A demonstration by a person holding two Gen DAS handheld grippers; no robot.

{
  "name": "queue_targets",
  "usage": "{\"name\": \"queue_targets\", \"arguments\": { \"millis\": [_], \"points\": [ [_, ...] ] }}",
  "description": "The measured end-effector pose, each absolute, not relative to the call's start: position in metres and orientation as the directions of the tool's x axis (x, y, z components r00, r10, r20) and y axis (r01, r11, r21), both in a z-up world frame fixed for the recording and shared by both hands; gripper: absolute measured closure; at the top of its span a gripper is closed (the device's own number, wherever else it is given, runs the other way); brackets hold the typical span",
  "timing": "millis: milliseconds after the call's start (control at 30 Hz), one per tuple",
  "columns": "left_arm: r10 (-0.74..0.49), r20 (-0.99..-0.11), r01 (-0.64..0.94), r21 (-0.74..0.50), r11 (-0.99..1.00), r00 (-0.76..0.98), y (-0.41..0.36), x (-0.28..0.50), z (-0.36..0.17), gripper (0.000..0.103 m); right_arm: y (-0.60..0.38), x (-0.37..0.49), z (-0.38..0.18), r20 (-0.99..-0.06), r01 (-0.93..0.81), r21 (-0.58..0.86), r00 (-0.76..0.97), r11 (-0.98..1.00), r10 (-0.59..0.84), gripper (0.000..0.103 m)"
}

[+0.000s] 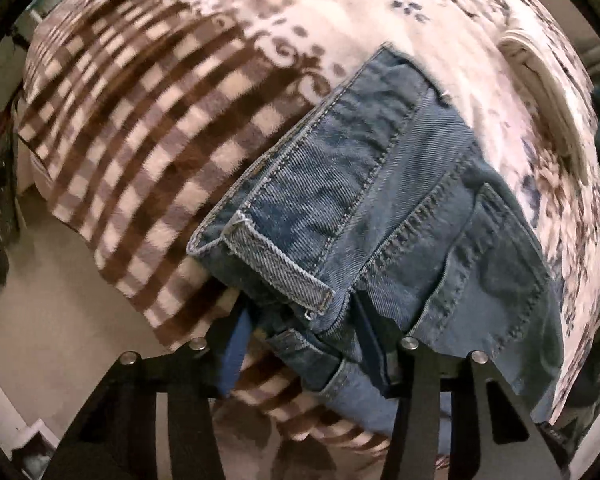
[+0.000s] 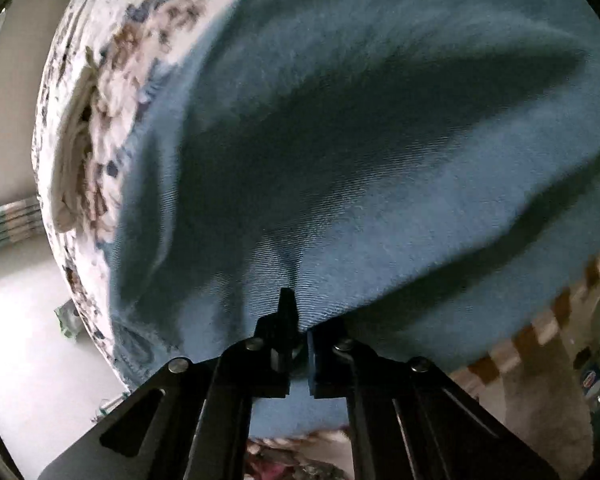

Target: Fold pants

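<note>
The blue denim pants (image 1: 380, 200) lie on a bed, waistband and belt loop toward me in the left wrist view. My left gripper (image 1: 304, 344) has its fingers spread wide on either side of the waistband corner, which sits between them; the fingers do not pinch it. In the right wrist view the denim (image 2: 360, 140) fills most of the frame with deep folds. My right gripper (image 2: 300, 320) is shut on a pinch of that denim at its near edge, lifting it slightly.
The bed has a brown-and-cream checked blanket (image 1: 140, 140) and a floral cover (image 1: 380, 20). A cream pillow edge (image 1: 548, 92) lies at the right. Pale floor (image 1: 40, 300) lies beside the bed, and also shows in the right wrist view (image 2: 28, 340).
</note>
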State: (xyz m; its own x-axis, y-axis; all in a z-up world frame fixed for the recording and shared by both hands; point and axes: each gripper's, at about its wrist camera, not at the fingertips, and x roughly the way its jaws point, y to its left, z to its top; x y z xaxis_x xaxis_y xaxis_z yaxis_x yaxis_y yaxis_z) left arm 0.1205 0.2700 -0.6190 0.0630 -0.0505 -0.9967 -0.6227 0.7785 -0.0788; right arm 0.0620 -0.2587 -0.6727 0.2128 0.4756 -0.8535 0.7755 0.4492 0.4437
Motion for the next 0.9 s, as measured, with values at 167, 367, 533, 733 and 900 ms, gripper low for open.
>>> {"name": "queue_targets", "arguments": {
  "millis": [167,367,533,733,900],
  "points": [
    [-0.037,-0.999,-0.609,-0.049,0.791,0.033,0.27,0.101,-0.604,0.054,-0.251,0.049,-0.649,-0.857,0.757,0.428,0.167,0.494,0.487,0.098],
    [-0.064,-0.997,-0.615,-0.08,0.785,0.048,0.247,0.109,-0.602,0.054,-0.241,0.074,-0.677,-0.857,0.718,0.398,0.069,0.571,0.51,0.089],
    [-0.1,-0.988,-0.67,-0.154,0.726,0.118,0.231,0.097,-0.595,0.054,-0.242,0.076,-0.694,-0.845,0.748,0.407,0.09,0.525,0.527,0.074],
    [-0.075,-0.989,-0.709,-0.146,0.69,0.13,0.262,0.097,-0.62,0.067,-0.236,0.084,-0.697,-0.868,0.724,0.396,0.095,0.565,0.487,0.07],
    [0.021,-0.994,-0.638,-0.052,0.768,0.106,0.254,0.099,-0.603,0.082,-0.221,0.09,-0.678,-0.937,0.653,0.284,0.033,0.702,0.349,0.094]
  ]
}}
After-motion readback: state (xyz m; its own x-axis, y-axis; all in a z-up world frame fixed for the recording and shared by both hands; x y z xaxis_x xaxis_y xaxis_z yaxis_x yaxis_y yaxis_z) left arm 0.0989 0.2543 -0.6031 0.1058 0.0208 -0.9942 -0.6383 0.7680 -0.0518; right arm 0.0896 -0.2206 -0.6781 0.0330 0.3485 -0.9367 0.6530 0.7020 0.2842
